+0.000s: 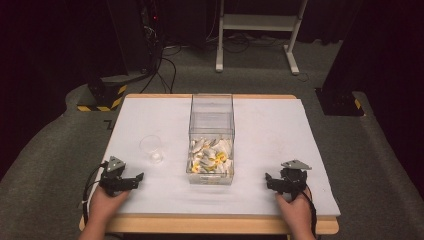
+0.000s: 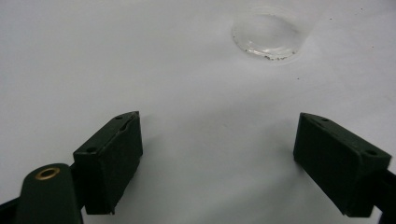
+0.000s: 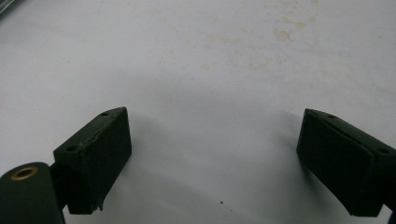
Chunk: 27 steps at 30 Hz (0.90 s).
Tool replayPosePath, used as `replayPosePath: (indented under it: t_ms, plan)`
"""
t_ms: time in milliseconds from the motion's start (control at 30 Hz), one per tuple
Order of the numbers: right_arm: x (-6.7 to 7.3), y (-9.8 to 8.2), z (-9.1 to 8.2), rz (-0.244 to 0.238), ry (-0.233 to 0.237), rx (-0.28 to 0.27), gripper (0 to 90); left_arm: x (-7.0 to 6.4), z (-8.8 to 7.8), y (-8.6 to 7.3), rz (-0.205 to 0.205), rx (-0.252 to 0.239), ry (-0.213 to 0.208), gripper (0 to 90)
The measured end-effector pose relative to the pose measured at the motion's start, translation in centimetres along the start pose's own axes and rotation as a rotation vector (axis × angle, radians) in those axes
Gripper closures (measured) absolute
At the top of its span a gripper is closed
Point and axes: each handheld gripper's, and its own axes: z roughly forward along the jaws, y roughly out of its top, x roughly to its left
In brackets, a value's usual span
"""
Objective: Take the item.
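— Small clear plastic cup (image 1: 151, 148), where? 
— Just left of the tall clear plastic box (image 1: 211, 131), bare white tabletop (image 1: 280, 130) around it.
— Grippers?
— Left gripper (image 1: 131, 181) and right gripper (image 1: 271, 181) near the front edge, jaws wide, empty.

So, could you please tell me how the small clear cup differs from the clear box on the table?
The small clear cup is round and low; the clear box is square-sided and much taller. The cup looks empty, while the box holds a heap of white and yellow pieces. The cup stands nearest the left gripper; the box sits mid-table between both grippers. Both are transparent, upright, open-topped and untouched.
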Motion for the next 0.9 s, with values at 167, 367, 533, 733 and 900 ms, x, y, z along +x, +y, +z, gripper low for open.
replayPosePath:
  t_ms: [167,367,533,733,900]
  plan:
    - [-0.03,0.0,0.0,0.002,0.004,0.001,9.9,0.0,0.01,0.01,0.0,0.001,0.001,15.7]
    - [-0.08,0.0,0.03,0.002,0.008,0.002,9.8,0.02,0.01,0.05,0.002,0.003,0.001,15.7]
    - [0.03,-0.01,-0.02,-0.001,0.001,0.0,10.3,0.03,-0.01,0.06,0.002,0.005,0.002,16.0]
    - [-0.01,0.0,0.01,0.001,0.004,0.001,10.2,0.02,-0.02,0.06,-0.005,0.007,0.003,16.1]
    - [-0.06,0.04,-0.01,0.0,0.008,0.004,10.2,-0.02,0.01,0.09,-0.008,0.007,0.006,16.0]
